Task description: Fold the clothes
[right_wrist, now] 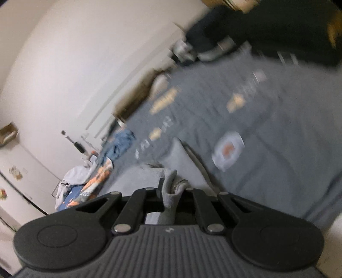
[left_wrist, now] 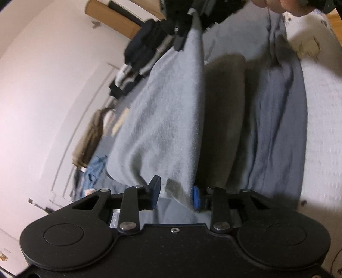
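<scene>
Left hand-held gripper point(left_wrist: 176, 195) is sitting at the bottom of the left wrist view, jaws standing partly apart, with the lower edge of a grey garment point(left_wrist: 162, 119) hanging down between the blue pads point(left_wrist: 196, 197); whether the pads are pressing on the cloth cannot be told, since the fabric is covering the inner face of the right one. The garment is stretching away from this gripper up to the right hand-held gripper point(left_wrist: 181, 40), which is showing at the top of that view, cut off by the frame edge, with the cloth's upper corner pinched in it. In the right wrist view the right hand-held gripper's jaws are drawn together and clamped on a bunched fold of the same grey cloth point(right_wrist: 171, 188), which is hiding the pads almost entirely. Beneath the garment a bed with a grey-blue cover point(left_wrist: 277, 139) is lying; a white sheet point(left_wrist: 325, 128) is showing along its right side. The right wrist view is heavily motion-blurred, so the printed patches point(right_wrist: 227, 151) on the bed cover cannot be read. A pile of dark and light clothes point(left_wrist: 141, 57) is sitting at the far end near the wall point(left_wrist: 49, 89), a brown garment point(left_wrist: 89, 139) and blue denim point(left_wrist: 94, 171) lying nearer along the wall. Part of a person point(left_wrist: 299, 8) is showing top right, cropped.
</scene>
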The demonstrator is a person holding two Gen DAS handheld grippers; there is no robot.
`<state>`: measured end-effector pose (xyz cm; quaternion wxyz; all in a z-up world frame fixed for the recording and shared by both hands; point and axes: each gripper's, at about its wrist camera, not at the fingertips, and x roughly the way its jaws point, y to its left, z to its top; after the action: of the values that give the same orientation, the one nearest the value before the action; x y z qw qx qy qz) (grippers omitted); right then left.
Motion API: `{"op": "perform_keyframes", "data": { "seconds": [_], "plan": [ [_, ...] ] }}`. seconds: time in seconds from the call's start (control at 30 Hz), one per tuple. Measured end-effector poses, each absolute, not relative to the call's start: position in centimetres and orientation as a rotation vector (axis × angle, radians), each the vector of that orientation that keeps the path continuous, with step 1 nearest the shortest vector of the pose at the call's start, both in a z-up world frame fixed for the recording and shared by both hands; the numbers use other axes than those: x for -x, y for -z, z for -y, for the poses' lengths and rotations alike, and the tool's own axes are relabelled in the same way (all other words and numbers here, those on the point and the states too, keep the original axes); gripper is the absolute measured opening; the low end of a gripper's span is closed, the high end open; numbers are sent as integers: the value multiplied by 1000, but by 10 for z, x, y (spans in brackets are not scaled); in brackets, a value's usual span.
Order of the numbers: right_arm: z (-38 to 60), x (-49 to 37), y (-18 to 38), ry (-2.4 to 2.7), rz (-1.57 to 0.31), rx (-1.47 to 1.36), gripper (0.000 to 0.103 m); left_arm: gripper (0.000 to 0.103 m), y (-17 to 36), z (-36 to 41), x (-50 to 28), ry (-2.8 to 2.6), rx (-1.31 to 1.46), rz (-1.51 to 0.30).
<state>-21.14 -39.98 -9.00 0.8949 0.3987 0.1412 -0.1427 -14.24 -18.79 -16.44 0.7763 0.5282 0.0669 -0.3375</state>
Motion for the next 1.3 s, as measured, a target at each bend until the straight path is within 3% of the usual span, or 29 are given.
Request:
{"op": "perform_keyframes", "data": {
  "seconds": [0.23, 0.27, 0.37, 0.5, 1.3],
  "plan": [
    [414, 195, 128, 374, -448, -862, 5, 36, 192, 193, 138, 728, -1235, -134],
    [414, 194, 132, 377, -463, -859, 5, 34, 193, 194, 137, 729, -1245, -127],
    [412, 193, 130, 376, -477, -839, 5, 16, 189, 194, 134, 745, -1219, -173],
    [411, 193, 132, 370, -493, -849, 5, 11, 184, 191, 135, 738, -1231, -200],
    [352, 210, 125, 132, -660, -898, 5, 8, 131, 102, 185, 760, -1405, -261]
  ]
}}
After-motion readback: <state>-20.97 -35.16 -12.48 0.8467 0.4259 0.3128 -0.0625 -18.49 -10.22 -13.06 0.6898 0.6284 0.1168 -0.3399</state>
